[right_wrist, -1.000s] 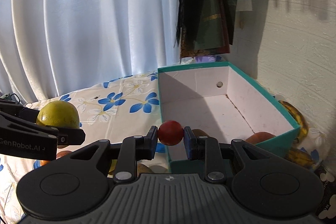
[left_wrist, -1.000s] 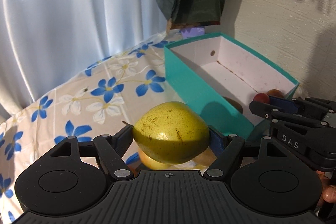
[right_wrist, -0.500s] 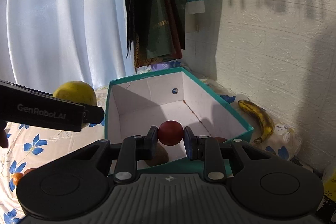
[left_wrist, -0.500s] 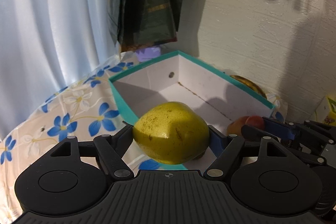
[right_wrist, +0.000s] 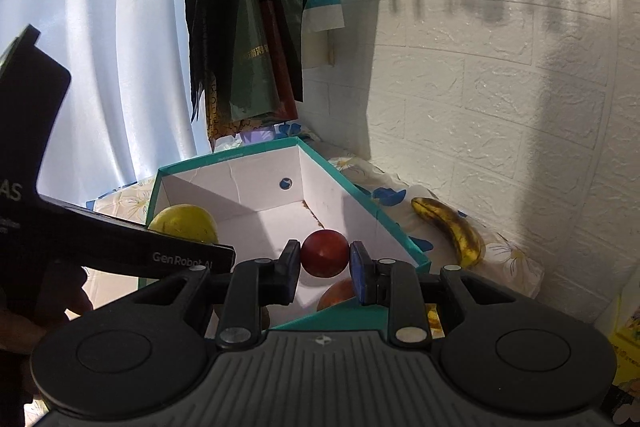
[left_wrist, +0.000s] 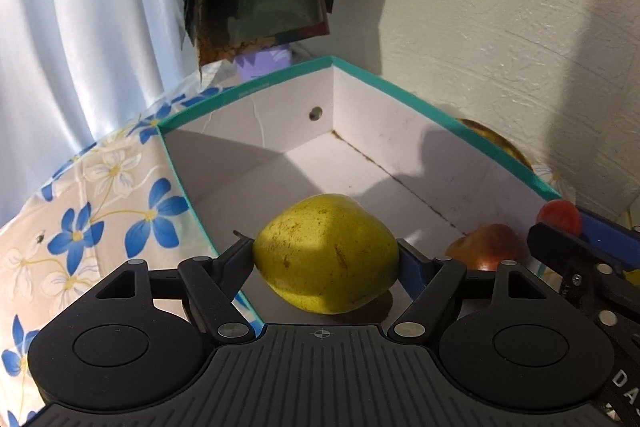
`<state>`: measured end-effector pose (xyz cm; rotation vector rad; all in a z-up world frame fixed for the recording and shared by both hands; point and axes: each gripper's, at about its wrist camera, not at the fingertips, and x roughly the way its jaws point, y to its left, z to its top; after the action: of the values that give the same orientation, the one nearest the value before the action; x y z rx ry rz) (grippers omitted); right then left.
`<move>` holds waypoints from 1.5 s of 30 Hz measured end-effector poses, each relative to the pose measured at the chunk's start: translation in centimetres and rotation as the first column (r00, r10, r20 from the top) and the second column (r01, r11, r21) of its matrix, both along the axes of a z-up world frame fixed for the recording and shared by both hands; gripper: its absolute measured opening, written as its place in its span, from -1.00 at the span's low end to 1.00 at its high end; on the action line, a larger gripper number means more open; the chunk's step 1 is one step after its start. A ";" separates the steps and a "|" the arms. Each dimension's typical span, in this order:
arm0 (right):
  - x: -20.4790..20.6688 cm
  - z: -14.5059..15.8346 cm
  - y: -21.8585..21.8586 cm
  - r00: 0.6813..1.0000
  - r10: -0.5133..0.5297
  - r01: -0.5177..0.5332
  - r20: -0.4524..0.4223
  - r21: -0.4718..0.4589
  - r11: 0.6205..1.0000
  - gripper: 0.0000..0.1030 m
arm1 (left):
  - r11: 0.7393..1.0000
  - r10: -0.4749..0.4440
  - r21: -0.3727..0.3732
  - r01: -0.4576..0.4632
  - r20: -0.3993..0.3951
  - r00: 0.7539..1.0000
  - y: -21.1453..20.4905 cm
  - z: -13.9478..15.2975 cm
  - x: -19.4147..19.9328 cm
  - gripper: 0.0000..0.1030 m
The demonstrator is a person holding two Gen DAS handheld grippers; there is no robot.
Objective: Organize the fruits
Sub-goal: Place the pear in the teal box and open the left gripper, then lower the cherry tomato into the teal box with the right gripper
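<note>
The yellow-green pear (left_wrist: 326,253) sits clamped between the 2 fingers of the left gripper (left_wrist: 325,257), pinched across its widest part, presumably so the round fruit cannot roll out, and it hangs just inside the near left edge of the teal box (left_wrist: 440,115), above the white floor rather than on it. Beside it, the right gripper (right_wrist: 325,255) is closed much narrower on a small red fruit (right_wrist: 325,253), gripped at its middle and held over the near end of the same box. Both fruits are carried low and over the opening, which looks like the set-up for letting them go inside. 1 reddish-orange fruit (left_wrist: 486,247) already lies on the box floor by the near right wall, so I judge the sorting partly done, with these 2 about to join it. Outside the box, a spotted banana (right_wrist: 450,231) rests on the flowered tablecloth (left_wrist: 100,195) near the right wall of the box, close to the white brick wall (right_wrist: 500,87), not yet gathered. Dark bags (right_wrist: 248,27) hang above the far corner, well clear of the work.
</note>
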<state>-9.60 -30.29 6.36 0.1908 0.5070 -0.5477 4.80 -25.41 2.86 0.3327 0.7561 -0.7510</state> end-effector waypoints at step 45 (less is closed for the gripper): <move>3.3 -2.6 3.6 0.983 0.167 -0.165 -0.082 0.029 0.986 -0.50 | 0.944 0.321 -0.116 -0.308 0.111 0.941 14.4 5.7 -1.5 0.87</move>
<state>-6.27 -26.74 3.79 0.1451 0.6058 -0.3884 3.33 -11.01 8.51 0.1635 0.6287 -0.4563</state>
